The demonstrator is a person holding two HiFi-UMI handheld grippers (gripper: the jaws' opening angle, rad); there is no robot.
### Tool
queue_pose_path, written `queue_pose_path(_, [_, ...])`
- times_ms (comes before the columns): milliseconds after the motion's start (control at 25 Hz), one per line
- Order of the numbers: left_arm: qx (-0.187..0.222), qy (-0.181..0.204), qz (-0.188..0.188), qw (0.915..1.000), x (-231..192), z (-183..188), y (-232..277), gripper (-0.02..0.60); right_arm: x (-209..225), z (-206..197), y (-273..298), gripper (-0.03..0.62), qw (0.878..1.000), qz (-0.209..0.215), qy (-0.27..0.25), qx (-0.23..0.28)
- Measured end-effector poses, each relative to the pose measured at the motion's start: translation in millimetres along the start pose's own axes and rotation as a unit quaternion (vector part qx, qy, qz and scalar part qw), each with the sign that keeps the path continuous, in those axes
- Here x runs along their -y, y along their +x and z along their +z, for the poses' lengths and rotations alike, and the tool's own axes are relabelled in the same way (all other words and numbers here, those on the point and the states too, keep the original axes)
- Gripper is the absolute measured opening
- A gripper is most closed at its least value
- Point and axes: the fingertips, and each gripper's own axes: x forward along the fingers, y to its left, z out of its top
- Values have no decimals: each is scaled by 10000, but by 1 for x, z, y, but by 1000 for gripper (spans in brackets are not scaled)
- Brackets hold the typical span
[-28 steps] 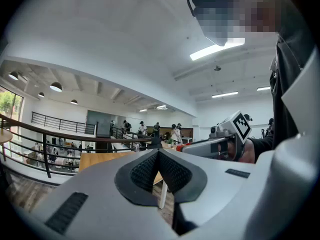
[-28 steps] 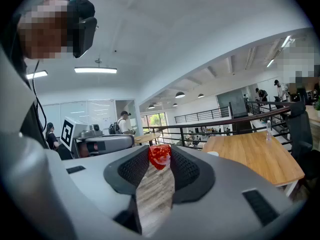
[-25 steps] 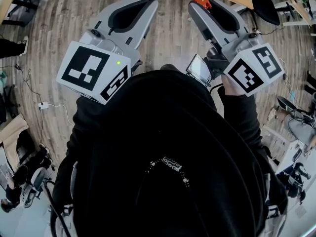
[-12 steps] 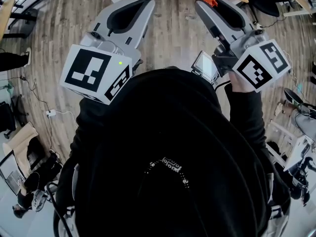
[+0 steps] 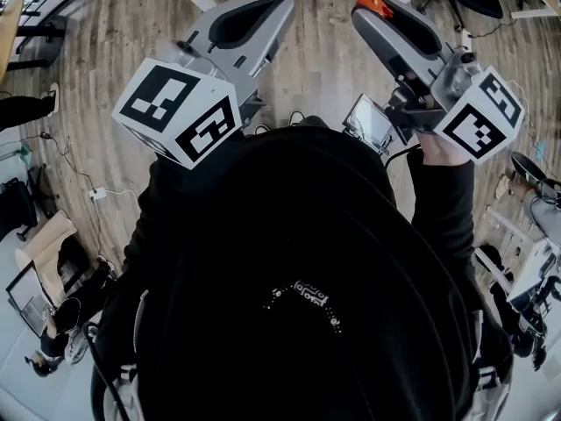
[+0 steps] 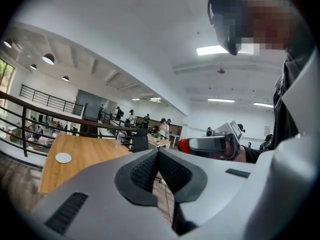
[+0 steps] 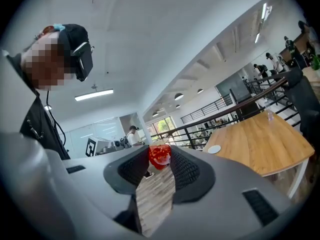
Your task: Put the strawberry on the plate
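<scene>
The strawberry [image 7: 160, 155] is clamped at the tips of the right gripper [image 7: 159, 160], and the plate [image 7: 214, 149] is seen ahead and slightly rightward on the worktop [image 7: 265, 141], well apart; the left gripper [image 6: 158, 155] is closed on nothing.

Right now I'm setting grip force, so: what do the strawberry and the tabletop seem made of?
Strawberry: glossy red skin with bright highlights and pale specks; plastic replica or real fruit, the look leaves it open. Tabletop: light tan with faint grain, smooth matte; wood or wood-look laminate.
</scene>
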Motion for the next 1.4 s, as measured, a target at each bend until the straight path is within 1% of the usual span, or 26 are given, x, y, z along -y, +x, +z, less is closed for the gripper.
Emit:
queue_pose_path(80, [-35,-47,87,9999,-3,-5,3,3,6,-5,-5,144,9997,38,203,109])
queue_pose_path(200, [-76,-65,266,9996,-8,-10,10,3,25,-7,-15,144,9989,-155,359,257])
queue_pose_path(320, [-95,114,360,9992,-2,-6,11,4,26,-4,-21,144,9991,-110,272,316])
queue_pose_path(480, [-155,412,507,9977,1,-3,6,5,27,-6,-18,144,9999,-73,-32,67])
queue_pose_path(520, [-164,434,551,9974,1,-4,3,3,25,-3,-18,144,9999,-32,-91,49])
queue_pose_path(680, [6,323,736,9968,-3,0,-6,4,19,4,-21,144,9998,152,-20,107])
queue_pose_path(760, [85,300,837,9960,-7,1,-12,3,18,5,-20,144,9998,150,0,106])
queue_pose_path(840, [135,299,833,9960,-12,2,-16,3,17,8,-18,144,9998,112,27,154])
queue_pose_path(960, [225,274,814,9960,-19,-2,-15,3,20,6,-19,144,9998,-25,54,194])
queue_pose_path(1080, [477,77,1047,9933,-33,2,-6,3,35,2,-28,144,9993,-313,168,110])
queue_pose_path(1120, [525,68,1068,9929,-34,6,-2,3,39,4,-33,144,9991,-392,169,74])
queue_pose_path(1200, [484,142,966,9940,-32,9,11,3,46,11,-41,144,9986,-511,101,31])
queue_pose_path(1280, [382,206,772,9961,-30,7,26,3,53,18,-44,144,9981,-616,40,59])
queue_pose_path(1400, [296,288,547,9977,-33,6,40,3,61,27,-39,144,9975,-691,41,147])
